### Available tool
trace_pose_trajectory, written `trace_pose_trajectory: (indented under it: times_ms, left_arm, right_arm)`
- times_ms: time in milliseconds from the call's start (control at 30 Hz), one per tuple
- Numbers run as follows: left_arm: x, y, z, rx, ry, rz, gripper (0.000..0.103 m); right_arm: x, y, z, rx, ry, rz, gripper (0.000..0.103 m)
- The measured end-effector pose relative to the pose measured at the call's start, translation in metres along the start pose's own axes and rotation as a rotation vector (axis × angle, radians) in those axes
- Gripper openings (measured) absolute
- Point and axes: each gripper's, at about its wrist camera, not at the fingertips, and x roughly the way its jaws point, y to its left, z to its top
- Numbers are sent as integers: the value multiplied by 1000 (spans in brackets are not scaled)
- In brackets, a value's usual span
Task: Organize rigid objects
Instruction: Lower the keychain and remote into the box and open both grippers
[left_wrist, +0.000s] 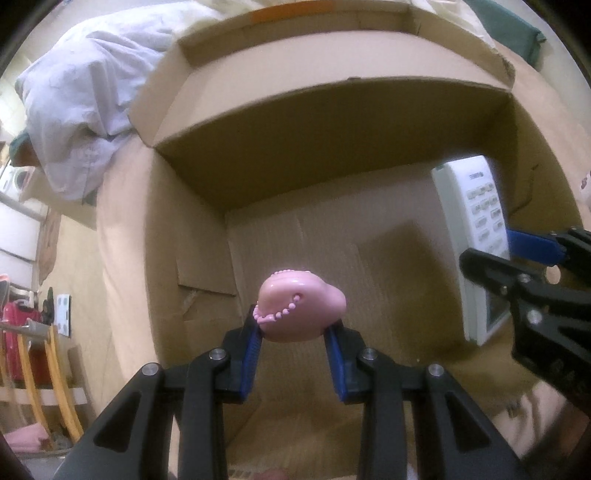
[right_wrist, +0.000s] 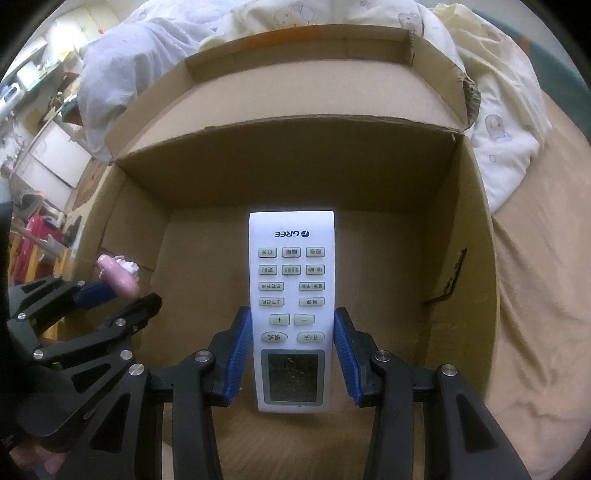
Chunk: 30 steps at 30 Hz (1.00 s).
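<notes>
Both claws hang over the open cardboard box (right_wrist: 461, 229): left claw (left_wrist: 295, 330) pinches a small, smooth pink toy (left_wrist: 301, 308) low-centre, probably slippery, while right claw (right_wrist: 293, 328) clamps the stiff, light remote (right_wrist: 291, 295) by its long edges mid-frame.

A white blanket (left_wrist: 74, 110) is lying in the upper left. A yellow blanket with bears (right_wrist: 498, 122) is sitting at the upper right. Yellow chairs (left_wrist: 55, 376) are standing at the lower left.

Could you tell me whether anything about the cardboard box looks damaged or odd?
Yes: the cardboard box has a torn, frayed flap corner at the upper right, and its floor panel is creased and ripped.
</notes>
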Motion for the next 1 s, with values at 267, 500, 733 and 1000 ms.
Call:
trace_pose_trajectory:
  times_ms: [267,500,733,1000]
  left_arm:
    - [5,-6,-3,22,2,22,30]
    - [0,-5,-3,10,1,5,46]
    - [-15,-1,-2,-32,-30,-63,80]
    - [-17,2,-2,-62,-46,-84,91]
  right_arm:
    - [11,-4,4,37,25,-10,46]
    - [2,1,14,62,-26,35,57]
    - [-12,4,23,81,-99,60,86]
    - [-17,1,25,100,-142,62,103]
